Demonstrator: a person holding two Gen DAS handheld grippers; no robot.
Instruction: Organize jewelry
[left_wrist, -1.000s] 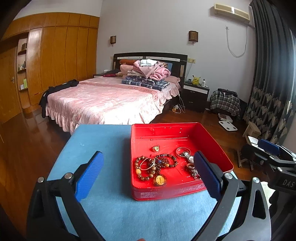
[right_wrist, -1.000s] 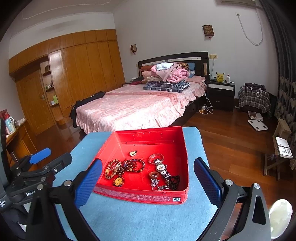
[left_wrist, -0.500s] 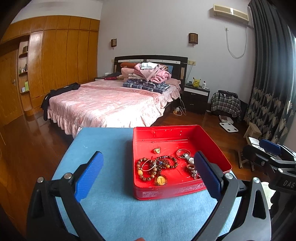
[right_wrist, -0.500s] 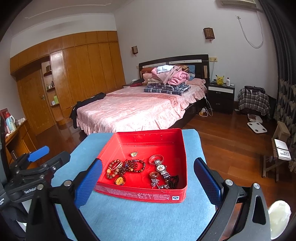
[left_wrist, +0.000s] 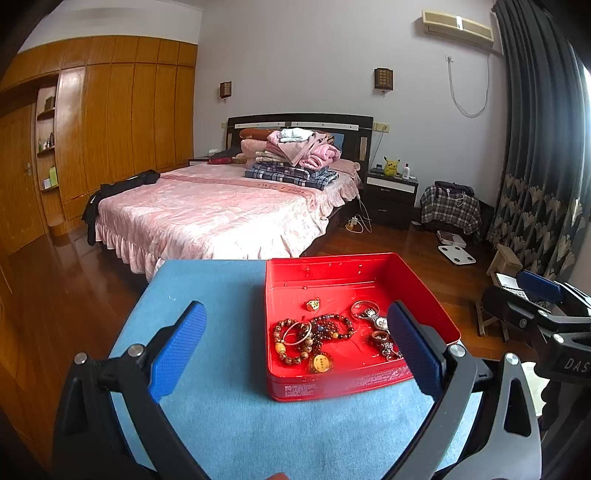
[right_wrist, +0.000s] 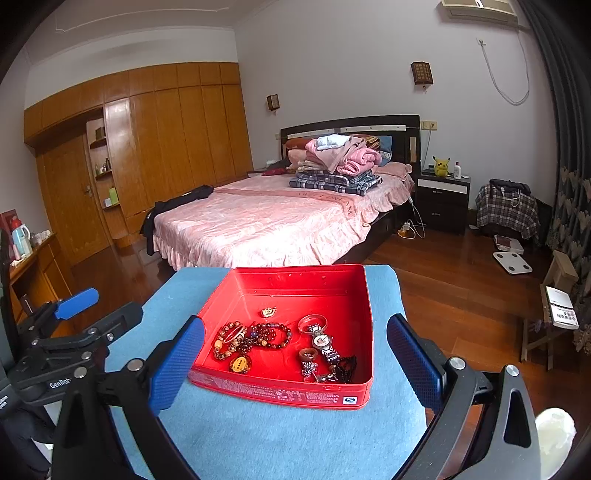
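A red tin tray (left_wrist: 354, 266) (right_wrist: 295, 273) stands on a blue cloth-covered table (left_wrist: 221, 295) (right_wrist: 280, 435). In it lie beaded bracelets (left_wrist: 314, 334) (right_wrist: 255, 338), a gold pendant (left_wrist: 320, 363) (right_wrist: 239, 363), a small gold piece (left_wrist: 313, 304) (right_wrist: 268, 312), a wristwatch (right_wrist: 322, 341) (left_wrist: 376, 320) and a dark tangle of chains (right_wrist: 332, 369). My left gripper (left_wrist: 295, 345) is open and empty, held above the table in front of the tray's near left. My right gripper (right_wrist: 295, 362) is open and empty, in front of the tray's near edge.
A bed (left_wrist: 221, 210) with a pink cover and piled clothes stands beyond the table. A wooden wardrobe wall (left_wrist: 110, 129) is on the left. A nightstand (left_wrist: 391, 195), a plaid bag (left_wrist: 450, 210) and a stool (right_wrist: 554, 321) stand on the wooden floor at the right.
Both views have tilted up slightly, so the tray sits a little lower in frame. Both grippers stay open. The jewelry has not moved.
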